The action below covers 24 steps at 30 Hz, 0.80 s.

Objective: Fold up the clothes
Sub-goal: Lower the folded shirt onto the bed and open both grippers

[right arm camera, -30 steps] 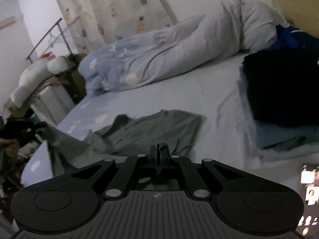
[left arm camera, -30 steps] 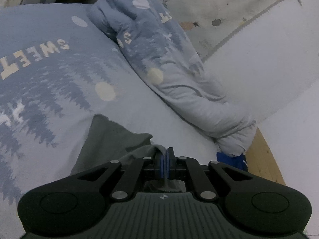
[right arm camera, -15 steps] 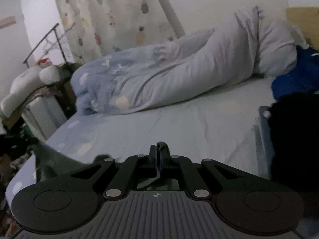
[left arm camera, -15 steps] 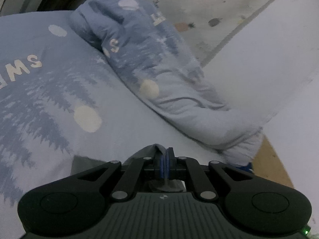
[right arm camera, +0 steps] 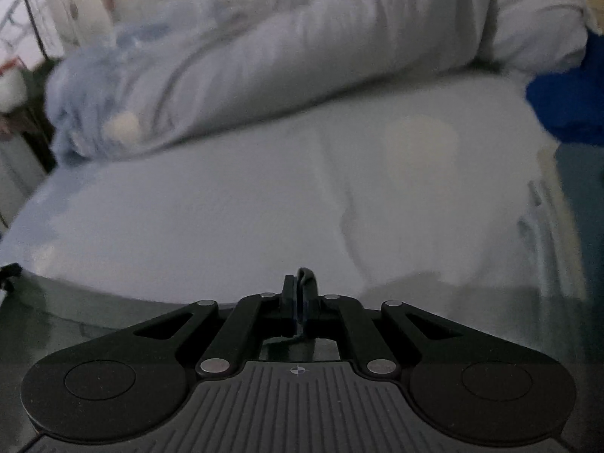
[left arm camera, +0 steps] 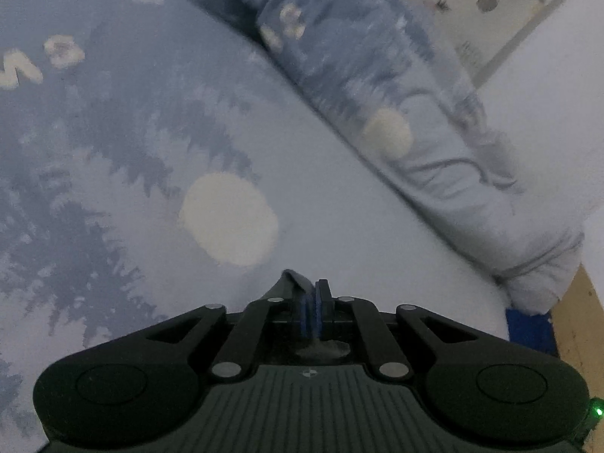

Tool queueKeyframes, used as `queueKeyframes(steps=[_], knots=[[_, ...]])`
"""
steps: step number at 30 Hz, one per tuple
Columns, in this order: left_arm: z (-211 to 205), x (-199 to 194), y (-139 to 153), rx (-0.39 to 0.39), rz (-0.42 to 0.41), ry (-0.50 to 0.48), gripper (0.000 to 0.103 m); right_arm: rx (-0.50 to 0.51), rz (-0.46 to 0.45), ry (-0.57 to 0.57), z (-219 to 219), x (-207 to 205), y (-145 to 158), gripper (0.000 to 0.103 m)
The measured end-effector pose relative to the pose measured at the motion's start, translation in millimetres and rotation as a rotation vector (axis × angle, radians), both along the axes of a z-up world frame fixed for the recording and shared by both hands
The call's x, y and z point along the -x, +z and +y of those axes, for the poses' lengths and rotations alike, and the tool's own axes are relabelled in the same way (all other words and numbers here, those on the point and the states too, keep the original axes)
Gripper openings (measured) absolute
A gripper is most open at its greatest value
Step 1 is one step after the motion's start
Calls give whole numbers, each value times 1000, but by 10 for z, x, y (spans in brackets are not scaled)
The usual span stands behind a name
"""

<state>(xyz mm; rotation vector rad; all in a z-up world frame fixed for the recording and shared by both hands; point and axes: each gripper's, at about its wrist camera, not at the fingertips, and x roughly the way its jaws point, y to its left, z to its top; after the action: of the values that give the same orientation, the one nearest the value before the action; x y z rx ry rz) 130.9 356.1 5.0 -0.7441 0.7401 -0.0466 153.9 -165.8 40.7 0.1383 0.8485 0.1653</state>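
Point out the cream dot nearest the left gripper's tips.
The big cream dot printed on the flat bedsheet, just ahead of the left gripper. The smaller dot sits farther off, up on the bunched duvet.

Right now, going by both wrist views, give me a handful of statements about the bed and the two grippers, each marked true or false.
1. Grey-green cloth sits between the left gripper pads. True; the jaws are opening.
2. The right gripper has nothing between its pads. False: a fold of the grey-green cloth is there; the jaws are opening.
3. A rolled-up duvet lies across the far side of the bed. True.
4. The bedsheet is plain red. False: pale blue with cream dots.
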Motion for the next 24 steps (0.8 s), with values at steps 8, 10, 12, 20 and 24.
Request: queueKeyframes(steps=[8, 10, 12, 20, 24], knots=[[125, 555, 439, -18, -240, 42, 103, 218, -133, 43, 275, 339, 306, 53], [34, 773, 587, -113, -238, 35, 103, 227, -180, 123, 472, 545, 433, 67], [-96, 1023, 692, -220, -241, 20, 103, 223, -223, 180, 687, 724, 534, 70], [-768, 1903, 511, -338, -237, -60, 99, 315, -255, 603, 1835, 1153, 367, 71], [-1010, 1788, 286, -413, -95, -115, 51, 366, -240, 741, 2581, 1056, 116, 69]])
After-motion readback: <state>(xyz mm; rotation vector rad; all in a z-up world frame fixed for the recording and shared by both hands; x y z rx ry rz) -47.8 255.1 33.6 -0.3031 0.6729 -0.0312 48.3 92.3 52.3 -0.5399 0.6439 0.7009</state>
